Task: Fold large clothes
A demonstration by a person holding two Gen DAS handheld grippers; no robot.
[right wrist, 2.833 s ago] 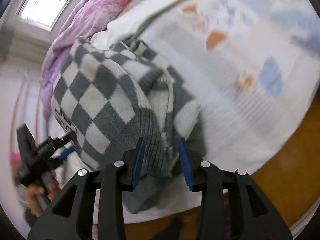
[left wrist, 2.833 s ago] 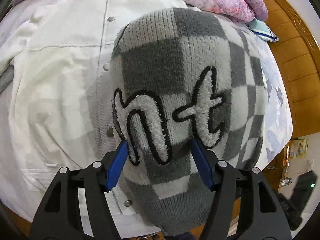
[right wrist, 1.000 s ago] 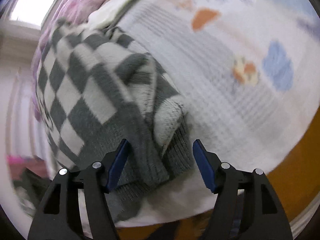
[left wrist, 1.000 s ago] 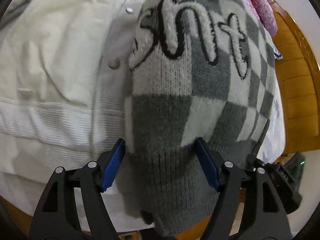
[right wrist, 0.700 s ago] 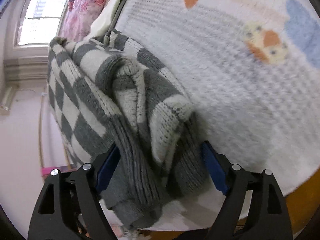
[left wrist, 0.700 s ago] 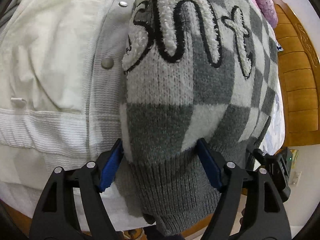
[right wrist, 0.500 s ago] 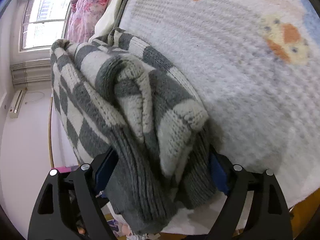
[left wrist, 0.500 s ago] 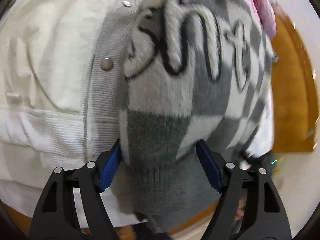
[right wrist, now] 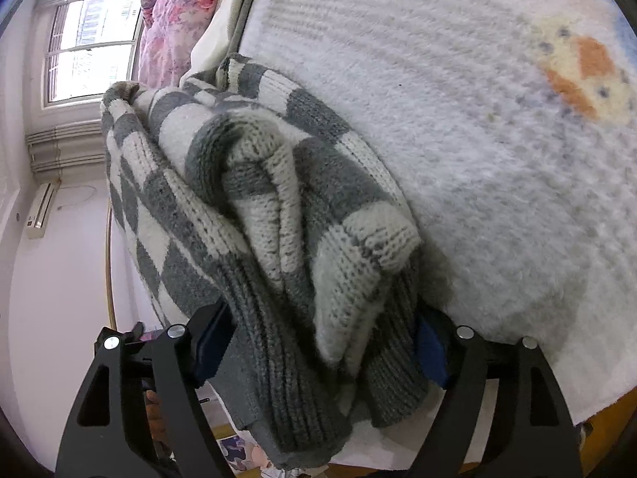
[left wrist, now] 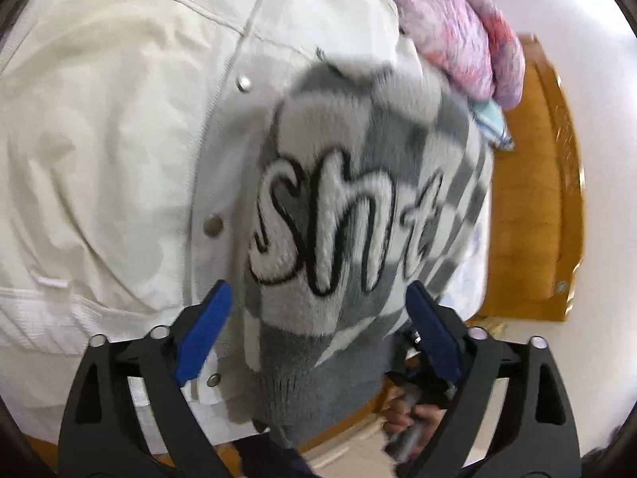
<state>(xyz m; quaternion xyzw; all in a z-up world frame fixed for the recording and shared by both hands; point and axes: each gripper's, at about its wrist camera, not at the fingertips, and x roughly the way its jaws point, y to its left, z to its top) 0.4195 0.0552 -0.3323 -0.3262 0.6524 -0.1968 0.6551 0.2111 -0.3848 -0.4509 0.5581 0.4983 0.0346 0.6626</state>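
Both my tongs stand wide open around the folded checked sweater on the bed.

Through my left tongs (left wrist: pixel 316 326) I see the white jacket (left wrist: pixel 119 151) on the left, the sweater (left wrist: pixel 358 215) lying partly on it, its ribbed hem between my spread blue pads, which grip nothing; the pink quilt (left wrist: pixel 458 36) lies beyond. Through my right tongs (right wrist: pixel 318 342) the sweater's (right wrist: pixel 278 207) bunched hem sits between the parted pads, unclamped, with the fuzzy blanket (right wrist: pixel 497 139) on the right.
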